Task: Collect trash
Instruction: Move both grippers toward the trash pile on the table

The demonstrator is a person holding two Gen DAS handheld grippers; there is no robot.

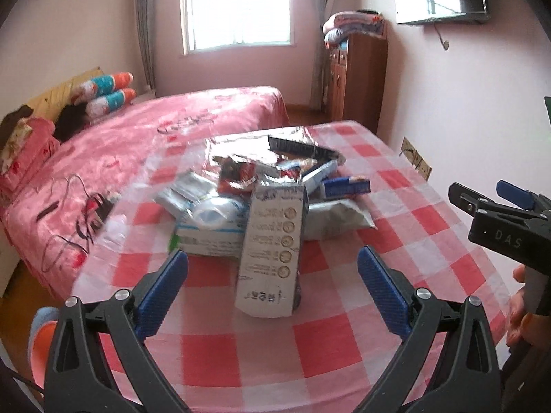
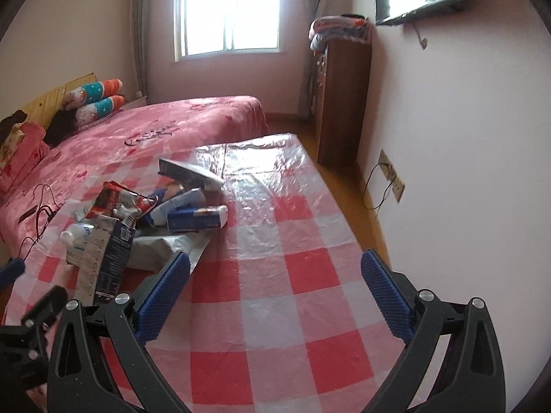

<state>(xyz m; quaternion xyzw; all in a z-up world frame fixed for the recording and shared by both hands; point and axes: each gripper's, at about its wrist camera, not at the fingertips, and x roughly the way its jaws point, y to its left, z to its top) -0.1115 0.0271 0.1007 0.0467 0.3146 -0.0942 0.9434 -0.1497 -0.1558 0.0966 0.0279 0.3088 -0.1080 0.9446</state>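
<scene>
Blue-padded, spread wide and gripping nothing: left hand-held gripper (image 1: 272, 277), hovering low over the checked surface (image 1: 320, 344). Directly ahead between the pads, nearest of all, a tall grey carton (image 1: 272, 247) lying lengthwise on the heap, near end pointing back at the jaws. Judged the first piece to take. Best approached straight along its length, pads brought down onto the two long side faces, then closed gently; thin card, likely empty, apt to crush or skid on the glossy plastic cover. Worth lifting clear before pulling back, since its far end leans on a white box (image 1: 206, 237) just left and a silver pouch (image 1: 335, 218) just right.

Further ahead, the rest of the trash pile (image 1: 275, 172): red wrapper, blue packet, dark flat box, all overlapping.

Off to the right, right hand-held gripper (image 2: 275, 287) likewise spread and empty, over bare cloth with the pile ahead-left. No bin or bag visible in either view.
</scene>
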